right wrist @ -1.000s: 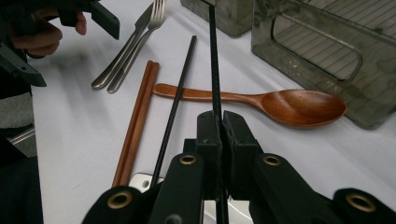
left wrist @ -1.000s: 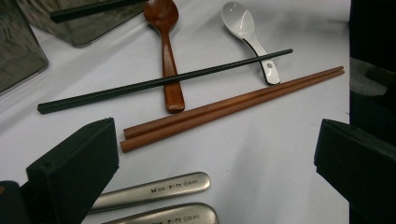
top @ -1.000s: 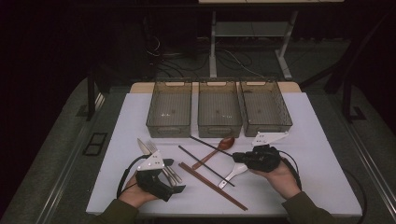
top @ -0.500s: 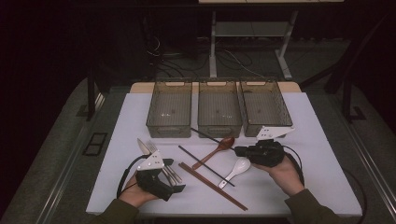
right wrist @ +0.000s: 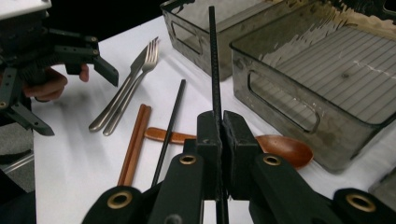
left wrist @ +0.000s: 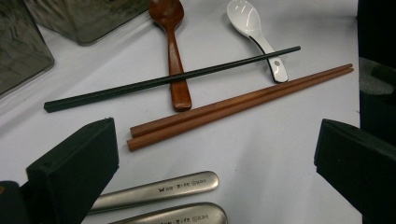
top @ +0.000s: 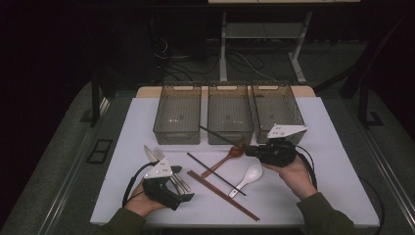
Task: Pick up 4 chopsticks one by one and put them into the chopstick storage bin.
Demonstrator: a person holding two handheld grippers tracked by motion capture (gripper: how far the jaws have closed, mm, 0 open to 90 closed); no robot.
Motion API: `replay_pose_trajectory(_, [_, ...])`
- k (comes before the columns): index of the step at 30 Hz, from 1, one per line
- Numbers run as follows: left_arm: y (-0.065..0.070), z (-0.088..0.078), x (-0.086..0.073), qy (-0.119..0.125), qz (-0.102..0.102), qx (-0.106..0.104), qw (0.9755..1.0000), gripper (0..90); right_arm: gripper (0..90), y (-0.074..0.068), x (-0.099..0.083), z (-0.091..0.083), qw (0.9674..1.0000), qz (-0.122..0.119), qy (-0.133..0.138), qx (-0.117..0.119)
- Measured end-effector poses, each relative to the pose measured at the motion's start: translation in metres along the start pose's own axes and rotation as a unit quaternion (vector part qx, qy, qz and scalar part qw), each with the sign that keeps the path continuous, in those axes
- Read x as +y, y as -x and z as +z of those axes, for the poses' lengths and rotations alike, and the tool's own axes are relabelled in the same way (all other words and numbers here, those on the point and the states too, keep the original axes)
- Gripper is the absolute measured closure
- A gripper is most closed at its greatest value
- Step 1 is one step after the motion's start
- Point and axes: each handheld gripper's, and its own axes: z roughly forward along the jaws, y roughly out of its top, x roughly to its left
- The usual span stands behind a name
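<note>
The right gripper (right wrist: 218, 122) is clamped on 1 black chopstick (top: 220, 136), lifted off the table and pointing toward the middle bin (top: 230, 138). Thin, stiff, light and smooth, it may pivot; a mid-shaft hold suits better. The left gripper (top: 182, 185) gapes empty.

Chopstick (top: 215, 167) across spoon handle (top: 218, 165), before three bins (top: 230, 117).

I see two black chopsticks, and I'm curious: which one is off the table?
The thin black chopstick clamped in the right gripper is lifted, pointing toward the clear plastic bins. The other black chopstick lies flat across the brown wooden spoon.
</note>
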Motion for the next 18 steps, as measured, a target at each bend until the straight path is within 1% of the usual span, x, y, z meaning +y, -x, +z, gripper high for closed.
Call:
replay_pose_trajectory(3, [-0.002, 0.000, 0.000, 0.002, -0.001, -0.001, 1.0000, 0.0, 85.7, 0.002, 0.003, 0.001, 1.0000, 0.005, 0.004, 0.000])
replay_pose_trajectory(6, [-0.005, -0.001, -0.001, 0.003, -0.004, 0.000, 1.0000, 0.0, 85.7, 0.004, 0.006, 0.003, 1.0000, 0.003, 0.006, -0.004])
replay_pose_trajectory(13, [-0.010, -0.004, -0.002, 0.014, -0.015, 0.006, 0.9998, 0.0, 85.7, 0.010, 0.016, 0.004, 0.9998, 0.011, 0.015, -0.012])
replay_pose_trajectory(18, [-0.011, -0.005, -0.002, 0.016, -0.011, 0.005, 0.9998, 0.0, 85.7, 0.013, 0.026, 0.007, 0.9997, 0.011, 0.016, -0.014])
